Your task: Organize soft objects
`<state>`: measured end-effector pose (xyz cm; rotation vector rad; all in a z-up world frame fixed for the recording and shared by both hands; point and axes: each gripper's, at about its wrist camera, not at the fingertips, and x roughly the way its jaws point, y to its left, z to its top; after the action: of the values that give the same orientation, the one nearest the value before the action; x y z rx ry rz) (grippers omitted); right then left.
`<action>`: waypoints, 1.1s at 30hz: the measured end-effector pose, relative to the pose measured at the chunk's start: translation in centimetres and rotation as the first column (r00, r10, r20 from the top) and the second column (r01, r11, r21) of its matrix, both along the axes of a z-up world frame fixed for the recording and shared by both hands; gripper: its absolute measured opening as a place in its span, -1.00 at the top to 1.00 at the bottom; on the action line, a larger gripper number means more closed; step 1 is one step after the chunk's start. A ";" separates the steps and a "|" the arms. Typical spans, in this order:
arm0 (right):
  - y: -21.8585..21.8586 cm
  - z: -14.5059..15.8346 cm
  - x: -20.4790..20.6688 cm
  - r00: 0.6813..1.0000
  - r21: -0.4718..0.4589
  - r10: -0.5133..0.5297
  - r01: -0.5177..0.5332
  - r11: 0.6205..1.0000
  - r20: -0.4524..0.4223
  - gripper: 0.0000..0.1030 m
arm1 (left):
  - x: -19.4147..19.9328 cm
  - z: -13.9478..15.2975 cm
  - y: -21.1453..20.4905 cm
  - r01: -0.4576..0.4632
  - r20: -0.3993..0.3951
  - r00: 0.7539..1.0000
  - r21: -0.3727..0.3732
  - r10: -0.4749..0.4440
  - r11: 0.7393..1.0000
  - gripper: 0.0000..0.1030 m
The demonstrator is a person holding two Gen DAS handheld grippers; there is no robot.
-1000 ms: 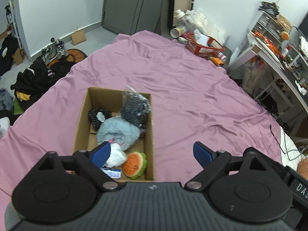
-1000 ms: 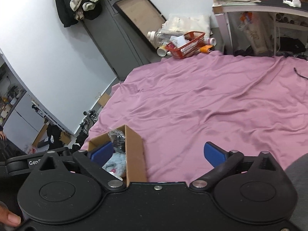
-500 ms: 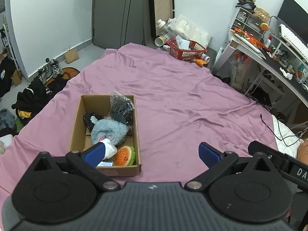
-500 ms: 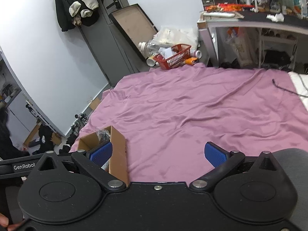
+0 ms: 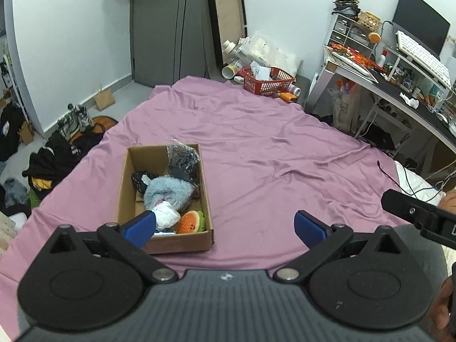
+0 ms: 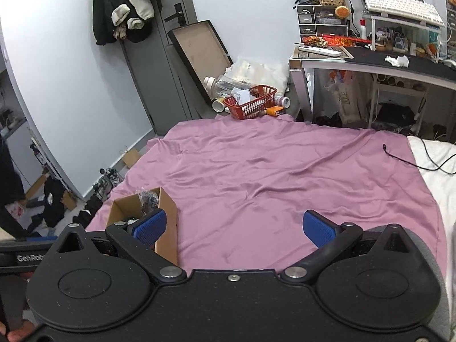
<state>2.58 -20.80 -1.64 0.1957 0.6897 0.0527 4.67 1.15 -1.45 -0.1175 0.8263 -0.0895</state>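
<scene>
Hovered above the bed's (image 5: 270, 148) near edge, left gripper (image 5: 225, 226) spread wide and empty. Held a grey plush (image 5: 168, 192), burger toy (image 5: 191, 222) inside the box (image 5: 125, 176) at left.

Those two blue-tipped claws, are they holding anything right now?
Nothing. The left gripper and right gripper are both open and empty; the soft toys lie in the cardboard box.

Beyond the far edge of your purple bedsheet (image 5: 256, 148) you have a red basket (image 5: 268, 81) on the floor, with a flat framed board (image 5: 228, 20) leaning on the wall behind it. To your right a desk (image 6: 399, 65) carries a white keyboard (image 6: 399, 2), and dark clothes (image 5: 57, 154) lie heaped on the floor to the left.
</scene>
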 end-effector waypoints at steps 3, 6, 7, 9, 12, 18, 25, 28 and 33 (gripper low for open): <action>0.5 -0.1 -0.5 1.000 -0.005 0.010 -0.010 1.000 -0.017 -1.00 | -0.6 0.4 0.3 0.012 0.017 1.000 0.011 -0.012 1.000 -0.99; 1.2 -0.1 -1.1 0.999 -0.010 0.026 -0.027 1.000 -0.028 -1.00 | -0.9 0.6 0.8 0.015 0.027 1.000 0.011 -0.016 1.000 -0.99; 1.5 -0.2 -1.3 0.999 -0.014 0.030 -0.030 0.999 -0.031 -1.00 | -1.1 0.7 1.0 0.017 0.032 0.999 0.020 -0.018 1.000 -0.99; 1.8 -0.4 -1.6 0.999 -0.023 0.033 -0.034 0.999 -0.039 -1.00 | -1.4 0.7 1.2 0.016 0.039 0.999 0.037 -0.017 0.999 -0.99; 2.2 -0.6 -1.8 0.998 -0.031 0.032 -0.034 0.999 -0.050 -1.00 | -1.7 0.7 1.5 0.007 0.045 0.999 0.039 -0.009 0.999 -0.99; 2.9 -0.8 -2.2 0.998 -0.050 0.032 -0.035 0.998 -0.060 -1.00 | -2.5 0.3 1.3 0.033 0.040 0.999 0.053 -0.035 0.998 -0.99; 3.2 -1.4 -2.5 0.998 -0.059 0.021 -0.025 0.998 -0.066 -1.00 | -3.3 0.1 1.4 0.044 0.046 0.998 0.064 -0.047 0.997 -0.99; 3.3 -1.3 -2.7 0.998 -0.065 0.022 -0.026 0.998 -0.062 -1.00 | -3.3 0.1 1.4 0.042 0.043 0.998 0.061 -0.044 0.997 -0.99; 3.7 -1.3 -2.9 0.998 -0.086 0.025 -0.029 0.996 -0.056 -1.00 | -3.6 0.3 1.5 0.043 0.044 0.998 0.061 -0.046 0.997 -0.99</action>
<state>-0.32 -17.11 -2.90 0.1049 0.7476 0.0434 1.11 2.68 -1.19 -0.0406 0.7856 -0.1088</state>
